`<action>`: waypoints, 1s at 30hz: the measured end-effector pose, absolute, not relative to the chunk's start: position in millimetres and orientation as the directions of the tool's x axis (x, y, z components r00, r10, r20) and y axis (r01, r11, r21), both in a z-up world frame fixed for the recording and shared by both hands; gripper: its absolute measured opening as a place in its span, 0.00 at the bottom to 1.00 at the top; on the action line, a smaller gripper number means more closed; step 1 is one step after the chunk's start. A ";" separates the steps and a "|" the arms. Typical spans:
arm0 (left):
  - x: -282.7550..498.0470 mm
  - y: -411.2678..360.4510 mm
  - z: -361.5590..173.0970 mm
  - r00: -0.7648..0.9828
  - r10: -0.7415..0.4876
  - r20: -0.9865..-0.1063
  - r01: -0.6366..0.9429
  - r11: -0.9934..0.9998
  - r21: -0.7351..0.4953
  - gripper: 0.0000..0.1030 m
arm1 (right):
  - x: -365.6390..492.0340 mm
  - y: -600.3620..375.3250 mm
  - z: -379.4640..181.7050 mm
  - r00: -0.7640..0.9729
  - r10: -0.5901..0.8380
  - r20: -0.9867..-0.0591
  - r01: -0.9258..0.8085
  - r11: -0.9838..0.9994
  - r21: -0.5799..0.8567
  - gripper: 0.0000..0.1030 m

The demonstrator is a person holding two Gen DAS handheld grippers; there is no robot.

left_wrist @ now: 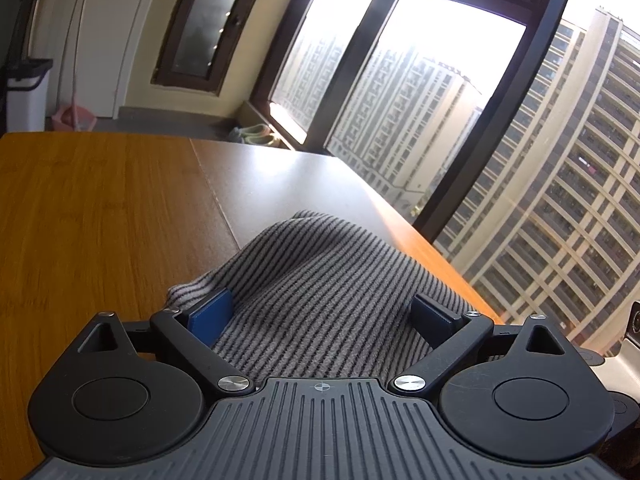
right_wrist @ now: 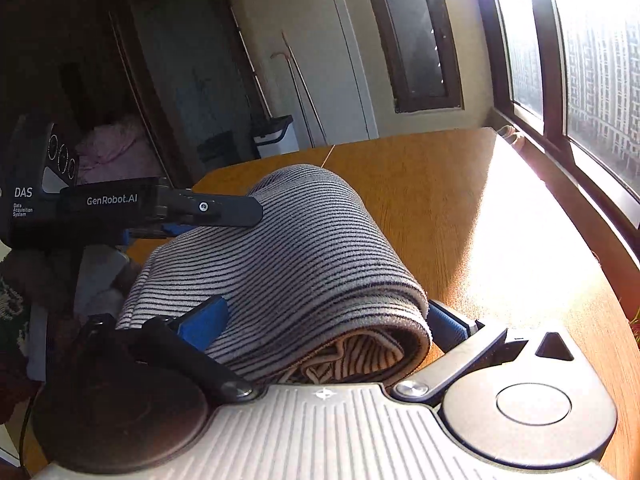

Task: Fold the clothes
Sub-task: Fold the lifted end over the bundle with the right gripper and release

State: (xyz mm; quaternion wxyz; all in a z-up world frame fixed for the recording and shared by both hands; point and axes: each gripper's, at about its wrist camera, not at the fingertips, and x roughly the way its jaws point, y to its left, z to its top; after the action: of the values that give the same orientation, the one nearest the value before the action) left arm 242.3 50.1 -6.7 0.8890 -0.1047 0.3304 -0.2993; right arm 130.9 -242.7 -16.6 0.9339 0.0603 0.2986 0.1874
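Note:
A grey garment with thin black stripes [left_wrist: 316,280] lies bunched between the blue pads of my left gripper [left_wrist: 324,314], whose jaws stand wide apart around it. In the right wrist view the same garment [right_wrist: 304,248] is folded into a thick bundle between the blue pads of my right gripper [right_wrist: 328,322], jaws spread around the fold, which fills the gap. The left gripper [right_wrist: 224,210] shows there from the side, its black finger lying along the garment's far left edge. The garment hangs above the wooden table [right_wrist: 460,208].
The wooden table [left_wrist: 100,208] runs left and ahead, with a grey panel [left_wrist: 272,184] in its middle. Large windows [left_wrist: 420,92] stand just beyond the table's right edge. A white bin [right_wrist: 276,136] and poles stand by the far wall.

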 end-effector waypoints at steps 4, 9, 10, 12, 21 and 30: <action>241.0 50.1 -1.5 0.606 -0.596 -0.526 0.454 0.803 -0.386 0.96 | 115.2 -229.4 -0.4 0.819 0.327 -0.471 -0.350 0.936 0.042 1.00; 218.2 73.0 24.9 0.671 -0.567 -0.477 0.367 0.814 -0.451 0.96 | 109.7 -227.3 19.9 0.852 0.316 -0.418 -0.368 0.928 -0.049 1.00; 210.1 79.8 28.7 0.683 -0.563 -0.465 0.353 0.812 -0.464 0.96 | 112.0 -231.5 21.8 0.856 0.309 -0.414 -0.354 0.934 -0.036 1.00; 194.1 93.1 35.8 0.704 -0.554 -0.444 0.326 0.808 -0.491 0.96 | 117.6 -243.5 22.5 0.867 0.281 -0.411 -0.308 0.951 0.001 1.00; 149.8 67.6 12.1 0.529 -0.689 -0.495 0.403 0.718 -0.568 0.91 | 125.3 -246.1 -5.4 0.850 0.241 -0.467 -0.247 0.968 0.050 1.00; 153.5 30.7 29.6 0.605 -0.646 -0.466 0.503 0.764 -0.405 0.51 | 115.0 -251.5 -15.2 0.848 0.249 -0.467 -0.234 0.968 0.093 1.00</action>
State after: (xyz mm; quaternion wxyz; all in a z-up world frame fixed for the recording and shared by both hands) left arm 153.5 30.7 29.6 0.8882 -0.1171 0.3048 -0.3232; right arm 115.0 -251.5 -15.2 0.9612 0.0161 0.2451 0.1256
